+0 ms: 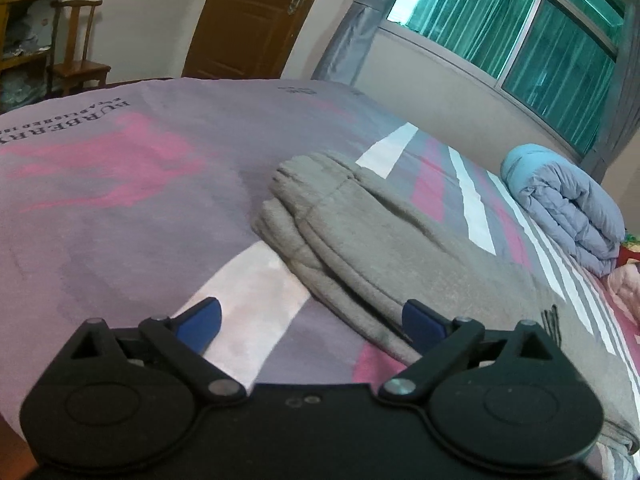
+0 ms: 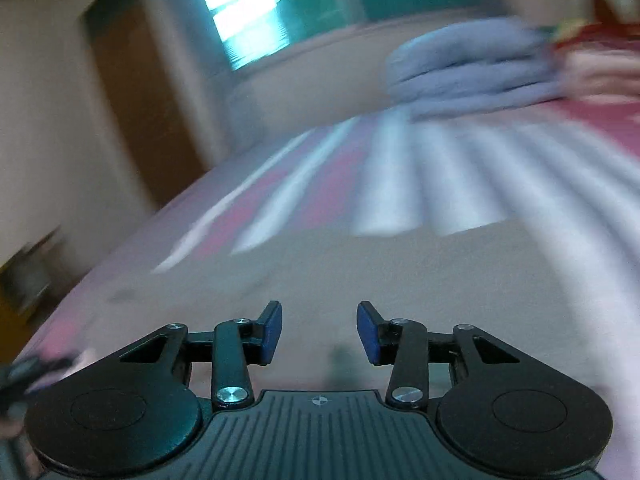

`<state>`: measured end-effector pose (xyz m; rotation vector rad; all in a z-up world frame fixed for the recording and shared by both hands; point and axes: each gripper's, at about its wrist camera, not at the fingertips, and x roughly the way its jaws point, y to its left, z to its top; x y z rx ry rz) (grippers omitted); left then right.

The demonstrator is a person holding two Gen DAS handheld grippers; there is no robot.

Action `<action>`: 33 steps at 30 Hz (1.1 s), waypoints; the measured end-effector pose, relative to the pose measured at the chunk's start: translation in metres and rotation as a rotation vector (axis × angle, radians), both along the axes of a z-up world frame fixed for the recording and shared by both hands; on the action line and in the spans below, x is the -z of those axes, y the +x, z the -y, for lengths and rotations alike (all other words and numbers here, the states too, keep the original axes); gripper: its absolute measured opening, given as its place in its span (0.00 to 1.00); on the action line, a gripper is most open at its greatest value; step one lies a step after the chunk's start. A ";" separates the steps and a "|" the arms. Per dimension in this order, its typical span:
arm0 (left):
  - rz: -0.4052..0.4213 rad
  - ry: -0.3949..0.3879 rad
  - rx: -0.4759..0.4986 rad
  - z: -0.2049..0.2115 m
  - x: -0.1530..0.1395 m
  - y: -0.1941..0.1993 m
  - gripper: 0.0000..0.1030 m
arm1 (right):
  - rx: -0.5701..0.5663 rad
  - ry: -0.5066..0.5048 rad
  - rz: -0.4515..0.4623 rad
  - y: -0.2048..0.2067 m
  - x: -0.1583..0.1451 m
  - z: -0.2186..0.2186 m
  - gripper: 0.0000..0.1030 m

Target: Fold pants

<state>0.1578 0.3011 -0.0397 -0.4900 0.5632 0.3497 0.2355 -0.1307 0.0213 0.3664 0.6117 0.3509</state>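
Observation:
Grey sweatpants [image 1: 400, 248] lie folded in layers on the bed, their stacked edges facing left in the left wrist view. My left gripper [image 1: 312, 320] is open and empty, low at the near edge of the pants, its right pad [image 1: 424, 322] over the grey cloth. In the blurred right wrist view the grey pants [image 2: 360, 272] spread flat just ahead. My right gripper [image 2: 320, 330] is open and empty just above them.
The bed [image 1: 120, 200] has a purple, pink and white striped cover. A rolled light-blue quilt [image 1: 568, 212] lies at the far right, also in the right wrist view [image 2: 472, 68]. A wooden chair [image 1: 76, 52], a door [image 1: 248, 16] and a window [image 1: 520, 32] stand beyond.

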 end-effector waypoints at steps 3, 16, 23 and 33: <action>0.001 -0.008 0.002 0.005 0.001 0.010 0.89 | 0.192 -0.082 -0.066 0.007 0.010 0.056 0.41; -0.069 0.039 0.043 0.011 0.001 0.037 0.89 | 0.104 -0.149 -0.233 0.130 0.049 0.061 0.40; -0.060 0.043 0.027 0.009 0.000 0.038 0.89 | 0.045 -0.083 -0.010 0.073 0.027 0.063 0.41; 0.060 -0.316 0.013 -0.046 0.026 0.054 0.85 | 0.033 -0.084 0.007 0.014 0.030 0.054 0.41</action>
